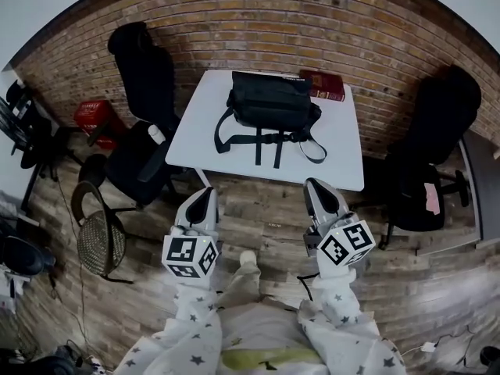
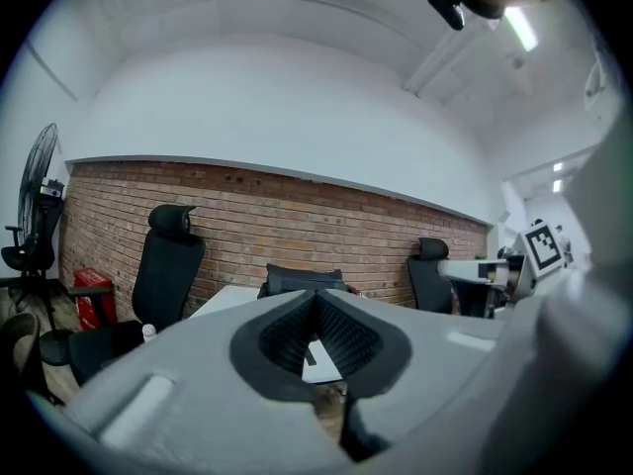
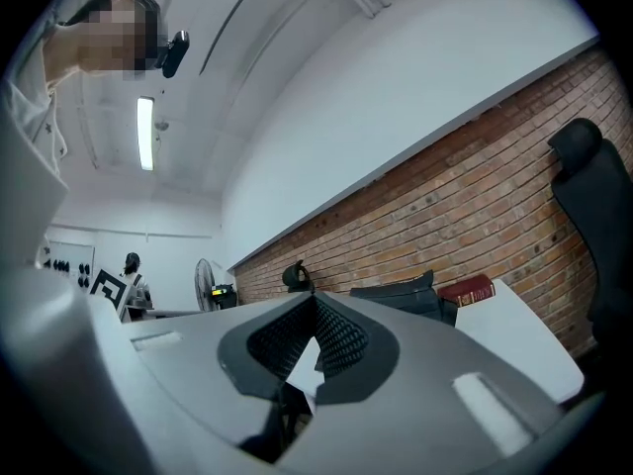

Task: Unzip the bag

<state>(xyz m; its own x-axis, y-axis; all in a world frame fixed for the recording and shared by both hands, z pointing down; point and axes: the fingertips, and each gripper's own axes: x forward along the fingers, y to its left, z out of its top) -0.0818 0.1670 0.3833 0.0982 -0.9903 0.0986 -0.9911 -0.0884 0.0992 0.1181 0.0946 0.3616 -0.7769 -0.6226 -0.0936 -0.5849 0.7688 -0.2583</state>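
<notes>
A black bag (image 1: 272, 101) lies on the far half of a white table (image 1: 344, 151), its straps trailing toward the near edge. The bag also shows beyond the jaws in the left gripper view (image 2: 297, 279) and the right gripper view (image 3: 401, 295). My left gripper (image 1: 205, 195) hangs short of the table's near edge at the left, shut with nothing in it. My right gripper (image 1: 316, 186) hangs at the near edge on the right, also shut and empty. Both are well apart from the bag.
A dark red book (image 1: 323, 85) lies at the table's far right corner beside the bag. Black office chairs stand left (image 1: 144, 108) and right (image 1: 437, 143) of the table. A red crate (image 1: 95, 116) and a brick wall are behind. A wire basket (image 1: 101, 242) sits on the floor at left.
</notes>
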